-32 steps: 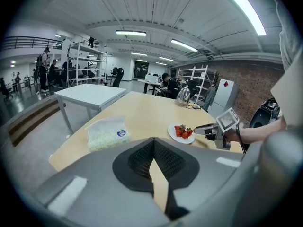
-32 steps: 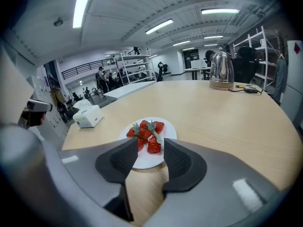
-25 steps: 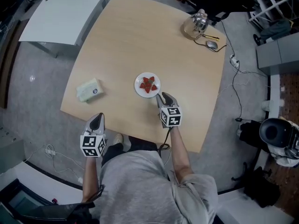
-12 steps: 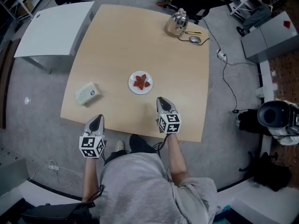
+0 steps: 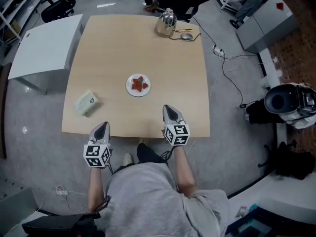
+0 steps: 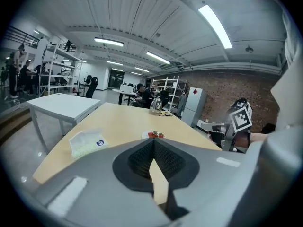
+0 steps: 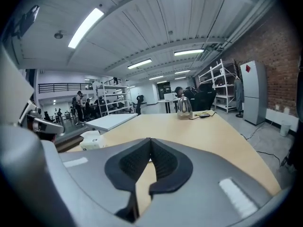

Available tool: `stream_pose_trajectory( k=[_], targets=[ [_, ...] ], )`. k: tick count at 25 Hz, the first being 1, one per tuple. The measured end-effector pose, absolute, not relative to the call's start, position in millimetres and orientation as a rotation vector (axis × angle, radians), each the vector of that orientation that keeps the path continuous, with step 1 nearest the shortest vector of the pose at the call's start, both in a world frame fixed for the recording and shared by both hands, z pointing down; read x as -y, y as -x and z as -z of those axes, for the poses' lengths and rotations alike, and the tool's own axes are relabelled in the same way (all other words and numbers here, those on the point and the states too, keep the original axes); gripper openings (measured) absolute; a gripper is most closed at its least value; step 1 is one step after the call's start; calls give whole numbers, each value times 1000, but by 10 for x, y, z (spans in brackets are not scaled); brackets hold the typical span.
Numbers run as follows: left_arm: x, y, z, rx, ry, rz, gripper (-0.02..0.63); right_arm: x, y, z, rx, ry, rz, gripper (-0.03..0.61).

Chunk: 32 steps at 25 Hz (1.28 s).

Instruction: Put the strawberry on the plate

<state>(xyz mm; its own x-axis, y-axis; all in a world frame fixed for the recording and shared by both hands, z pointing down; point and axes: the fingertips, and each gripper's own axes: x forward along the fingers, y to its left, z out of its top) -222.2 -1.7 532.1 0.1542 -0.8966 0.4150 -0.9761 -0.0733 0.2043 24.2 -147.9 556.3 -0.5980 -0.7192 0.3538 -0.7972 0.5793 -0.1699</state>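
Pale wood makes up one wide tabletop (image 5: 163,78) standing on a grey floor, and a single white table (image 5: 44,48) stands off beyond its left side. Two hand-held grippers hang over the near edge.

The left hand-held gripper (image 5: 102,125) is clenched. Its pads meet at the tips with nothing between them. The right hand-held gripper (image 5: 168,108) is clenched too. Its jaws have just been closing and now press together on nothing.

One white plate (image 5: 131,89) lies ahead of the right hand-held gripper and a little to its left, well apart from it, nearer the right hand-held gripper than the left one. On that plate sit the strawberries (image 5: 139,84), a small red cluster too fine to count, out of reach of either hand-held gripper.

One pale packet (image 5: 87,102) with a round dark label lies flat ahead of the left hand-held gripper and slightly to its left, nearer than the plate.

Far ahead of the right hand-held gripper, at the far edge of the tabletop, stands one shiny metal kettle (image 5: 166,22). One computer mouse (image 5: 186,36) lies just beside it on the right, its cable trailing off the tabletop.
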Motion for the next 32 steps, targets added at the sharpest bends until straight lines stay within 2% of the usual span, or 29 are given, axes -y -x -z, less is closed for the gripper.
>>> stream_pose_trajectory(
  k=[14, 32],
  targets=[
    [-337, 1992, -5116, 1686, -2179, -250, 20, 657, -715, -5149, 2578, -1502, -395, 7],
    [-694, 1644, -5003, 1547, -2367, -244, 20, -407, -1212, -5037, 2487, -1729, -329, 7]
  ],
)
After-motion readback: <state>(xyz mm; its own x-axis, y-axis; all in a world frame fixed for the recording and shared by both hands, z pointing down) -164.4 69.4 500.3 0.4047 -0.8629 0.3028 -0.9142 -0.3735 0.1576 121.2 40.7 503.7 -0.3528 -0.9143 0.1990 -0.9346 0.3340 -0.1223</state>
